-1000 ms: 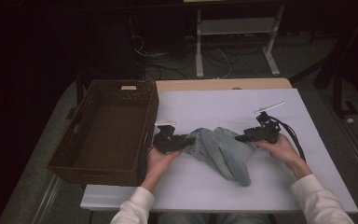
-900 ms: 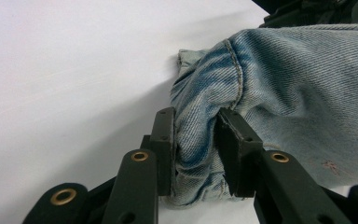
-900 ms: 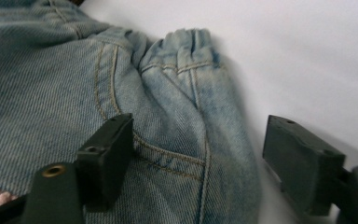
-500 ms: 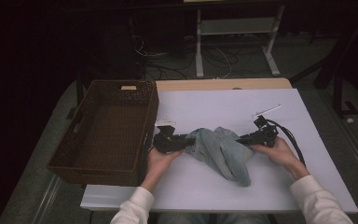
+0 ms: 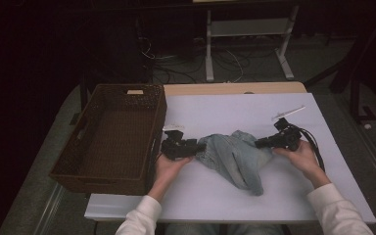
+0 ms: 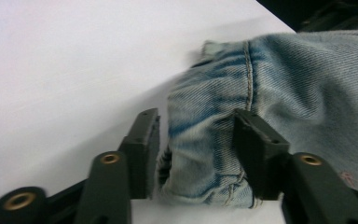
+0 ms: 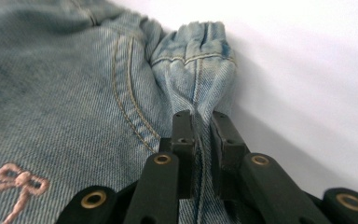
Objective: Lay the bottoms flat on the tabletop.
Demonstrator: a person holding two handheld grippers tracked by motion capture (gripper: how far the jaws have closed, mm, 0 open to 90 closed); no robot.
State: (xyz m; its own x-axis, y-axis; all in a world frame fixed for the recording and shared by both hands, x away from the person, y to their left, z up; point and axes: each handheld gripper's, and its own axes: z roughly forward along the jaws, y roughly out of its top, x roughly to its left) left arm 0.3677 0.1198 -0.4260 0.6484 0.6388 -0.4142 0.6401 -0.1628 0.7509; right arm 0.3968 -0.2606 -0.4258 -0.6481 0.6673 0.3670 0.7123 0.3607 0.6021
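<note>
A small pair of light blue jeans (image 5: 235, 156) lies crumpled in the middle of the white table (image 5: 225, 110). My left gripper (image 5: 198, 146) lies at the left end of the jeans. In the left gripper view a bunched denim hem (image 6: 205, 116) sits between its jaws, which have just been opening; the left pad (image 6: 151, 140) stands off the cloth, so the left gripper (image 6: 196, 115) is open. My right gripper (image 5: 260, 143) is at the right end and its jaws have just been closing. The right gripper (image 7: 200, 115) is shut on a gathered fold of the jeans (image 7: 51, 84).
A dark brown wicker basket (image 5: 159, 115) stands at the table's left side, close to my left hand. A thin white strip (image 5: 288, 112) lies at the back right and a small white tag (image 5: 174, 127) beside the basket. A metal stand (image 5: 245, 44) and cables are beyond the table.
The right gripper's jaws have come together on the right end of the jeans. The left hand has stayed where it was at the left end.
</note>
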